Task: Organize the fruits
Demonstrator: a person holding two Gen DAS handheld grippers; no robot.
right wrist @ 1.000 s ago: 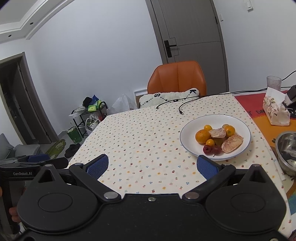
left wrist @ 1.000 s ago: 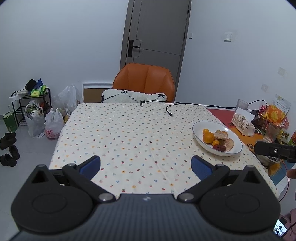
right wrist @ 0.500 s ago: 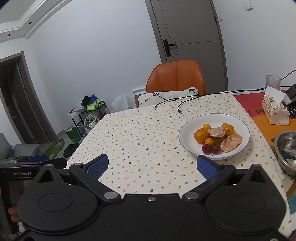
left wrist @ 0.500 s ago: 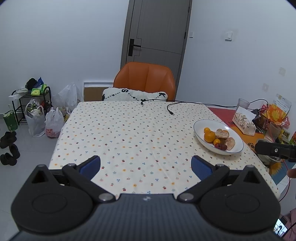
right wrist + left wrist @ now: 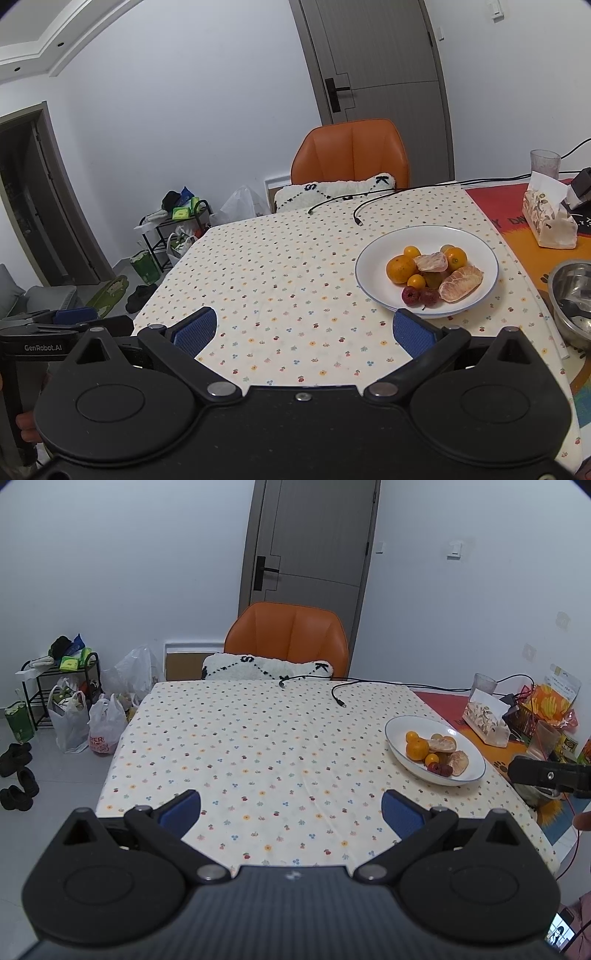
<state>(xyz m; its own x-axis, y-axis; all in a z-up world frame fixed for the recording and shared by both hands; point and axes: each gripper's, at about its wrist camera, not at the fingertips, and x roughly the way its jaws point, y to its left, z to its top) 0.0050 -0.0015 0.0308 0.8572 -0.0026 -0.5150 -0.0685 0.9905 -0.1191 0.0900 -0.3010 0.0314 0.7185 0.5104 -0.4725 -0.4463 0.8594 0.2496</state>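
A white plate (image 5: 373, 273) with a blue rim stands at the right of the floral tablecloth (image 5: 280, 280). It holds several small oranges (image 5: 400, 268), two peeled citrus pieces (image 5: 461, 284) and two dark red fruits (image 5: 410, 295). The plate also shows in the left wrist view (image 5: 399, 734). My right gripper (image 5: 303, 328) is open and empty above the table's near edge, left of the plate. My left gripper (image 5: 290, 808) is open and empty above the near edge, well left of the plate.
An orange chair (image 5: 288, 638) with a white cushion (image 5: 266, 666) stands at the far edge. Black cables (image 5: 340, 690) lie on the far cloth. A tissue box (image 5: 548, 218), a glass (image 5: 545, 162) and a steel bowl (image 5: 572, 295) stand right of the plate. Bags (image 5: 85, 720) sit on the floor.
Both grippers have drawn back slightly from the table, so the plate looks a little smaller and farther. Both stay open. Nothing on the table has moved.
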